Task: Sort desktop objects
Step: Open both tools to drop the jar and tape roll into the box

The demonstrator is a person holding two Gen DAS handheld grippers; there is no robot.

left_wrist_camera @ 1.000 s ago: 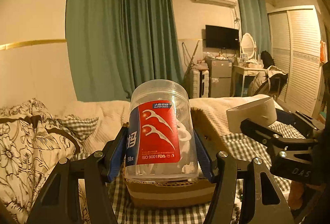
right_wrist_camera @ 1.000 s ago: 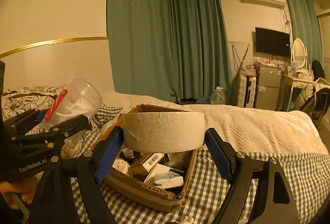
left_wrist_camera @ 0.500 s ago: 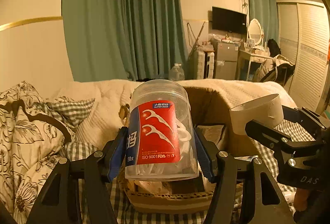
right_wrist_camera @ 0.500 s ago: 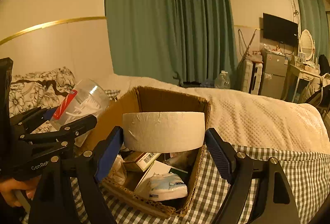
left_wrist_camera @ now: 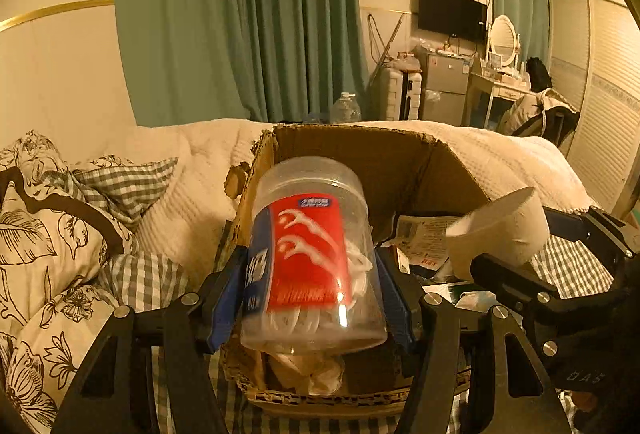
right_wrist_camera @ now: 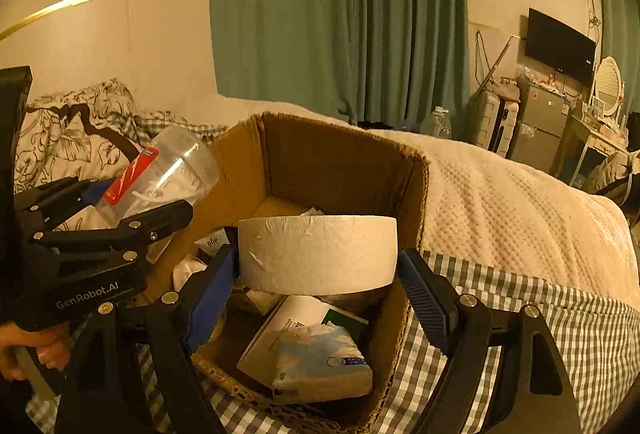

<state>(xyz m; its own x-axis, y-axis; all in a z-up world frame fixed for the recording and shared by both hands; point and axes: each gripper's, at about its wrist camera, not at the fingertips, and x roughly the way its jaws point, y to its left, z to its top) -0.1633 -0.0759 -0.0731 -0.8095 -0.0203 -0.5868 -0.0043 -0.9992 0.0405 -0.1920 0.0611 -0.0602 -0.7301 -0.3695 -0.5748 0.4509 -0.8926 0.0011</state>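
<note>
My left gripper (left_wrist_camera: 311, 294) is shut on a clear plastic jar of floss picks (left_wrist_camera: 312, 258) with a red label. The jar leans slightly and is blurred, above the near left part of an open cardboard box (left_wrist_camera: 352, 132). My right gripper (right_wrist_camera: 318, 276) is shut on a wide roll of pale tape (right_wrist_camera: 318, 254), held flat over the box (right_wrist_camera: 340, 132). Seen from the left wrist, the tape roll (left_wrist_camera: 500, 234) hangs at the right over the box. From the right wrist, the jar (right_wrist_camera: 160, 174) sits at the left by the box wall.
The box stands on a checked bed sheet (right_wrist_camera: 520, 314) and holds a tissue pack (right_wrist_camera: 320, 362), small cartons and papers. Floral pillows (left_wrist_camera: 40, 234) lie to the left, a cream blanket (right_wrist_camera: 500, 194) behind. Green curtains, a water bottle (left_wrist_camera: 346, 108) and furniture stand beyond the bed.
Both grippers have come forward and down and tipped downward, so the box's inside now shows beneath them. The jar now looks slightly tilted between the left pads. Both grips are unchanged.
</note>
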